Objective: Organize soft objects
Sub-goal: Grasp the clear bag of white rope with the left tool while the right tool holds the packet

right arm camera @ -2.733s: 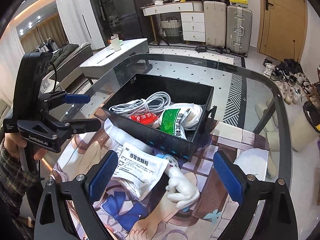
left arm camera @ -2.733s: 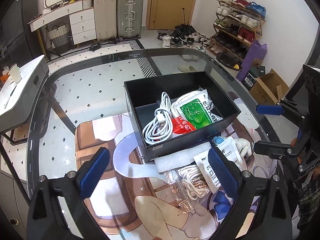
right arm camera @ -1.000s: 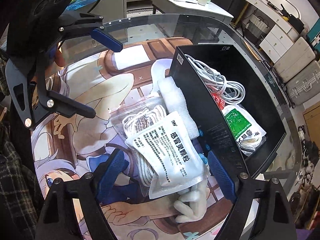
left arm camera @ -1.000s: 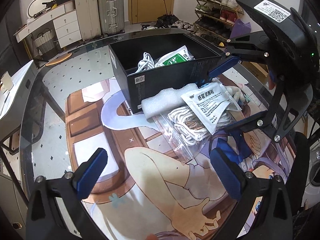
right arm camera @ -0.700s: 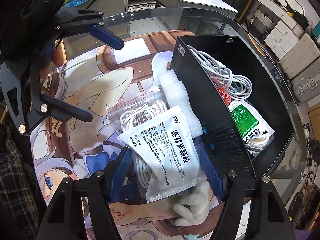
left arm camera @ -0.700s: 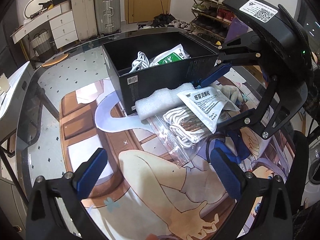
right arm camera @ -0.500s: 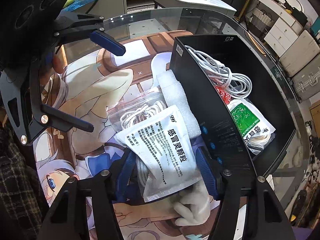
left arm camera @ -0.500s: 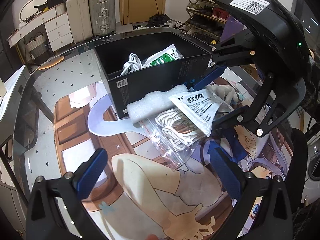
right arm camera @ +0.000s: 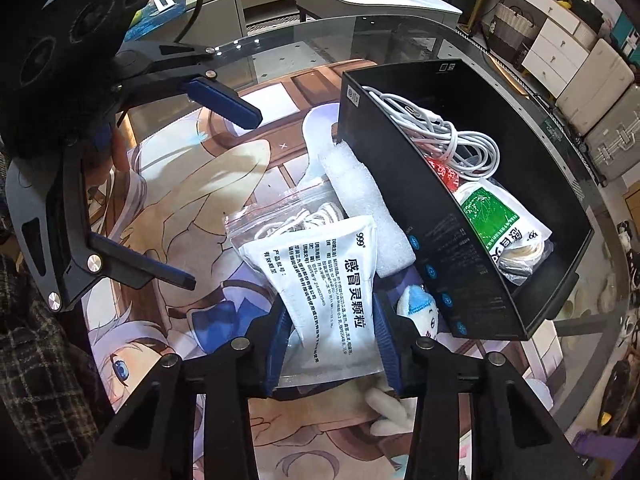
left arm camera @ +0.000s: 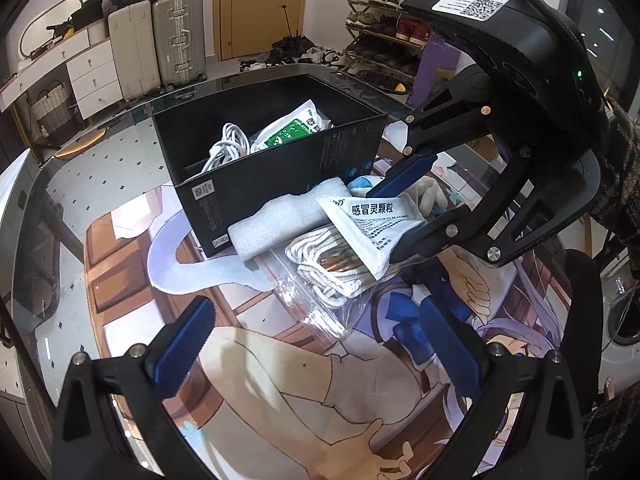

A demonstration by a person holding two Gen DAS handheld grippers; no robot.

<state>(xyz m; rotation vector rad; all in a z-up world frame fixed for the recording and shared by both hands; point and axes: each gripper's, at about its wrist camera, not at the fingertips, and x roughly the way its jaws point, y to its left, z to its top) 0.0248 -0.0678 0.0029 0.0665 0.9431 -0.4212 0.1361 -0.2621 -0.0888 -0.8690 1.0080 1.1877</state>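
A: Which step?

B: Grasp. My right hand-held gripper [right arm camera: 330, 326] has just been closing, and the white medicine sachet [right arm camera: 326, 280] sits between its pads. In the right wrist view the pads press both long edges and the pouch bows a little, so I'd call it pinched. My left hand-held gripper [left arm camera: 316, 346] is spread wide with nothing between its fingers, hovering above the printed mat [left arm camera: 248, 380].

A: Where's the sachet lying?

B: Outside the black box [right arm camera: 440, 216], just beside its near wall. It lies on top of a zip bag of white cord [left arm camera: 332, 268] and leans against a white foam piece [left arm camera: 280, 220]. A small white plush toy [right arm camera: 418, 310] sits right beside it, against the box wall. All of this is on the glass surface [left arm camera: 92, 168], on the mat.

A: What's already in the box?

B: A white cable [right arm camera: 452, 140], a red packet, only partly visible, and a green and white packet [right arm camera: 492, 216]. So I judge the task part done: sachet, cord bag, foam and plush are left outside.

A: Next move?

B: Probably lift straight up, clear the box wall, carry over and release inside. Grip is on the edges of a limp pouch, so it may sag or slip. Watch that the zip bag underneath doesn't drag along.
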